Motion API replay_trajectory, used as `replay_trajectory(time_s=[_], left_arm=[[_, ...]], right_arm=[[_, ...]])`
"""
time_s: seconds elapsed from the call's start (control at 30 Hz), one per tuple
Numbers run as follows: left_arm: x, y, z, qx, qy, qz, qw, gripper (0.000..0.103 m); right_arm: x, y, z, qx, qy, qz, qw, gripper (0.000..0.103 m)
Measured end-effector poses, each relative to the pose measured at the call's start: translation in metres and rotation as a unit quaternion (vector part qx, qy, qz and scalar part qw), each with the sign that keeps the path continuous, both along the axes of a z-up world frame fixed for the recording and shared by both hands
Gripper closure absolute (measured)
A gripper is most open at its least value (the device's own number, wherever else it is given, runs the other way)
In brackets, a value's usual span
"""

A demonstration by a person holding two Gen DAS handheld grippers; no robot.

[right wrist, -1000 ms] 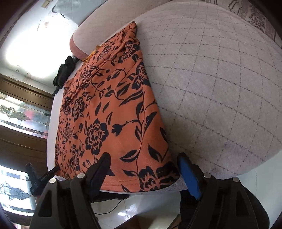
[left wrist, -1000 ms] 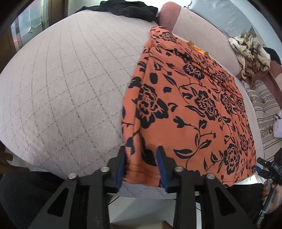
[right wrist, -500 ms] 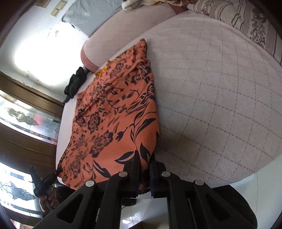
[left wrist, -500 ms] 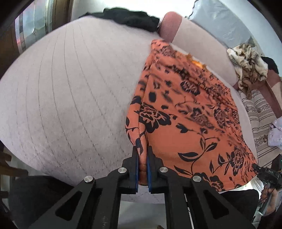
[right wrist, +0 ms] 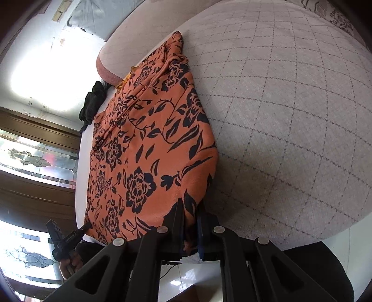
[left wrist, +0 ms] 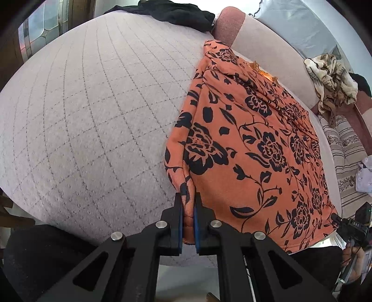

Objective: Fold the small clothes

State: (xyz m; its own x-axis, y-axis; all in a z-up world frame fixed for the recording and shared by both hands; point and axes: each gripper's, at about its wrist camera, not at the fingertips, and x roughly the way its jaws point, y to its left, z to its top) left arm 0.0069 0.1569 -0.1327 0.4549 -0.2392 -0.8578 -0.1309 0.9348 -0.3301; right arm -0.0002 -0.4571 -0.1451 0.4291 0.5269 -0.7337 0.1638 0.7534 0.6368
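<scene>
An orange garment with a black flower print (left wrist: 255, 148) lies flat on a quilted grey bed (left wrist: 81, 116), running from the near edge toward the far cushion. My left gripper (left wrist: 188, 204) is shut on the garment's near left corner, with the cloth bunched between the blue pads. In the right wrist view the same orange garment (right wrist: 148, 148) fills the left half, and my right gripper (right wrist: 190, 211) is shut on its near right corner at the bed's front edge. Each gripper also shows small at the opposite corner in the other's view.
A black garment (left wrist: 167, 11) lies at the bed's far end by a pink bolster (left wrist: 230, 25). A crumpled beige patterned cloth (left wrist: 332, 79) and striped bedding (left wrist: 344, 148) lie to the right. Bare quilt (right wrist: 290, 116) stretches on both sides. Wooden glazed doors (right wrist: 34, 160) stand behind.
Both grippers were open around the garment's near hem corners a second ago and have since shut on the cloth, pinching it up slightly. The garment otherwise lies as before.
</scene>
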Motion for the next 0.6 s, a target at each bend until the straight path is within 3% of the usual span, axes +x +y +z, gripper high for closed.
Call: replay_trajectory(time_s=[0.13,0.27,0.3,0.43,0.6], left_arm=[[-0.003,-0.003,0.028,0.008,-0.055,-0.010,0.9984,0.096],[0.012,0.000,-0.007,0.011,0.020,0.000,0.9997,0.096],[0.014,-0.003,-0.008,0.015,0.021,-0.004,0.9997,0.096],[0.027,-0.012,0.023,0.024,-0.027,-0.030,0.9989,0.096],[0.083,-0.012,0.068,0.018,-0.081,-0.049,0.9953,0.096]], right_arm=[[-0.003,-0.007,0.015,0.018,-0.030,-0.019,0.999,0.094],[0.006,-0.005,-0.003,0.019,0.007,-0.014,1.000,0.094],[0.007,-0.006,-0.005,0.021,0.010,-0.014,1.000,0.094],[0.019,-0.008,0.012,0.032,-0.014,-0.014,0.999,0.094],[0.066,-0.005,0.046,0.057,-0.064,-0.008,0.996,0.094]])
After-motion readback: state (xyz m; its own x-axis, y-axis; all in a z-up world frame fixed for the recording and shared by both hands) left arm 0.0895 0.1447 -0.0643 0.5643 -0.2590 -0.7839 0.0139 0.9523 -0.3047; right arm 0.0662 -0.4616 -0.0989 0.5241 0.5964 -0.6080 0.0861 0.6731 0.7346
